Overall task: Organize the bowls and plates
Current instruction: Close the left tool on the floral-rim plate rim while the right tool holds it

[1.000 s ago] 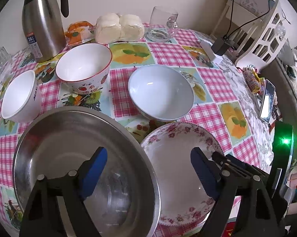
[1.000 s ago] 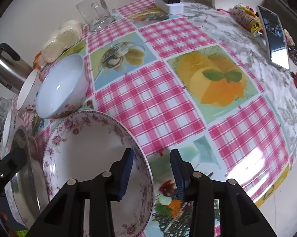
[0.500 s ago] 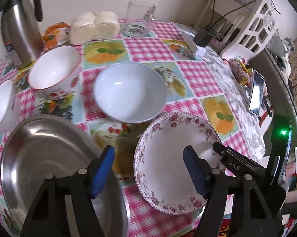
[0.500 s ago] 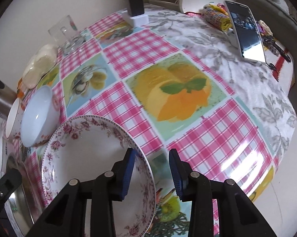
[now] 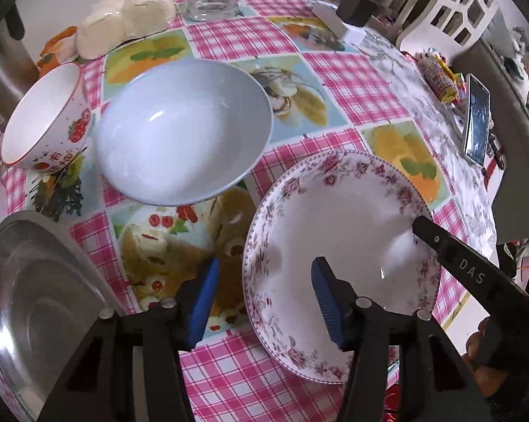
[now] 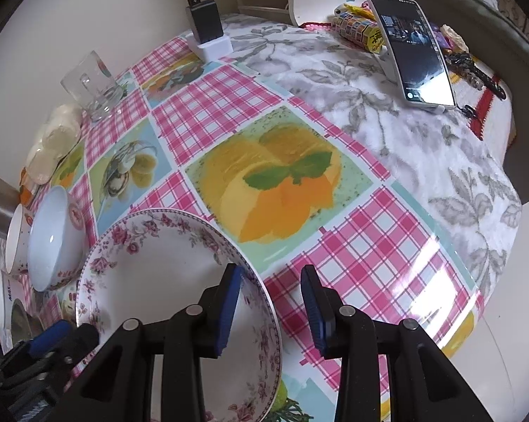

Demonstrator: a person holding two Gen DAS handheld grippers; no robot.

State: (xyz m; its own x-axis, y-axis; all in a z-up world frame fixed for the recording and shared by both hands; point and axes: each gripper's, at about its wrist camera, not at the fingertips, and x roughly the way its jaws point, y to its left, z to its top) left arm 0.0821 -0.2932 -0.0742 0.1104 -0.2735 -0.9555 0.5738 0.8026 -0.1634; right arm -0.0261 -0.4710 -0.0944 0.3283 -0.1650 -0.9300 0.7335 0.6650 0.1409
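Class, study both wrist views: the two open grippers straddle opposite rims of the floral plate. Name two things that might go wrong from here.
1. The floral plate lies near the table edge; an uneven pinch by the right gripper or left gripper might tip it off.
2. Lifting leftward might knock it against the plain white bowl or steel pan.

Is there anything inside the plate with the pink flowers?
No food: the flowered plate looks bare and white inside. One blue finger of the left gripper and one of the right gripper reach over its rim, covering small patches.
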